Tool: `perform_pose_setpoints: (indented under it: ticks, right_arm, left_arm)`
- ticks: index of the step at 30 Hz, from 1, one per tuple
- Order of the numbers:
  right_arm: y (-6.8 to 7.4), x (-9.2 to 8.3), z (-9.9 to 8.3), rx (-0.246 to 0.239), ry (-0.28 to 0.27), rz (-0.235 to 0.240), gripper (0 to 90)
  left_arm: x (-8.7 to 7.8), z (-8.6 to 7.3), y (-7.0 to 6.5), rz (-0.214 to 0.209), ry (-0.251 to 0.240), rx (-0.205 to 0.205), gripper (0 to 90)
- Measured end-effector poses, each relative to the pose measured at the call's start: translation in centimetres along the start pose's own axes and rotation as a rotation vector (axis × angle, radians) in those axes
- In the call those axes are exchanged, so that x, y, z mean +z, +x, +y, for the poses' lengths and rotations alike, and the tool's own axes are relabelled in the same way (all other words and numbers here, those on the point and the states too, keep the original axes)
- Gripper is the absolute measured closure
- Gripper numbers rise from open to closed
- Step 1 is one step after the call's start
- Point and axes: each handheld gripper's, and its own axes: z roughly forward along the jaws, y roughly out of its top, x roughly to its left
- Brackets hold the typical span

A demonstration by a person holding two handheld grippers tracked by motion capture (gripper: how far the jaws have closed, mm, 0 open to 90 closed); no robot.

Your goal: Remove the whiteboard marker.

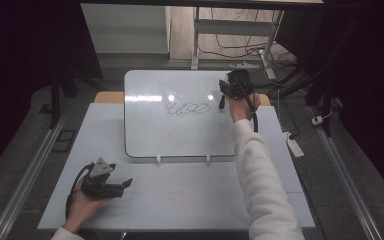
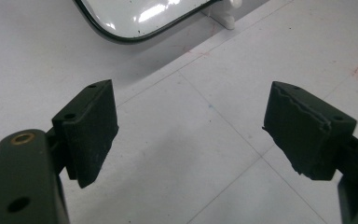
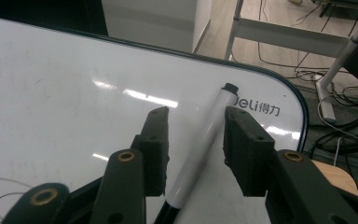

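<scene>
Right gripper, jaws parted, straddles a white marker lying on the whiteboard near its far corner; left gripper gapes wide before the board.

A pale table is carrying a whiteboard lying toward twelve o'clock, seemingly propped on two small white feet.
</scene>
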Motion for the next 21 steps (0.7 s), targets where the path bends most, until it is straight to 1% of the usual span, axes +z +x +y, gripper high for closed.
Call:
perform_pose_setpoints:
  ticks: [3, 4, 6, 10, 14, 16, 18, 21]
  right_arm:
    - [0.0, 0.3, 0.0, 0.002, 0.000, -0.008, 63.6]
    - [-0.1, 0.5, 0.0, 0.012, -0.004, -0.017, 65.4]
    - [0.0, 0.7, 0.0, 0.017, -0.007, -0.010, 66.7]
    - [0.2, 1.1, 0.0, 0.017, -0.003, -0.020, 70.2]
    - [0.5, 1.2, 0.0, 0.003, -0.004, -0.039, 74.0]
    - [0.6, 1.3, 0.1, 0.005, -0.002, -0.036, 75.8]
    - [0.8, 1.4, 0.1, 0.022, 0.000, -0.022, 78.8]
    - [1.1, 1.5, 0.2, 0.030, 0.002, -0.013, 80.3]
  left_arm:
    - [0.0, 0.0, 0.0, 0.002, 0.001, 0.003, 18.0]
    - [0.0, 0.0, 0.0, 0.002, 0.001, 0.003, 18.0]
    - [0.0, 0.0, 0.0, 0.001, 0.001, 0.004, 18.0]
    - [0.0, 0.0, 0.0, 0.001, 0.000, 0.006, 18.1]
    - [-0.1, -0.1, 0.1, 0.001, -0.004, 0.003, 18.1]
    - [-0.1, -0.1, 0.1, 0.001, -0.005, 0.002, 18.1]
    - [-0.1, -0.1, 0.1, 0.001, -0.007, 0.002, 18.1]
    - [-0.2, -0.2, 0.1, 0.001, -0.009, 0.005, 18.2]
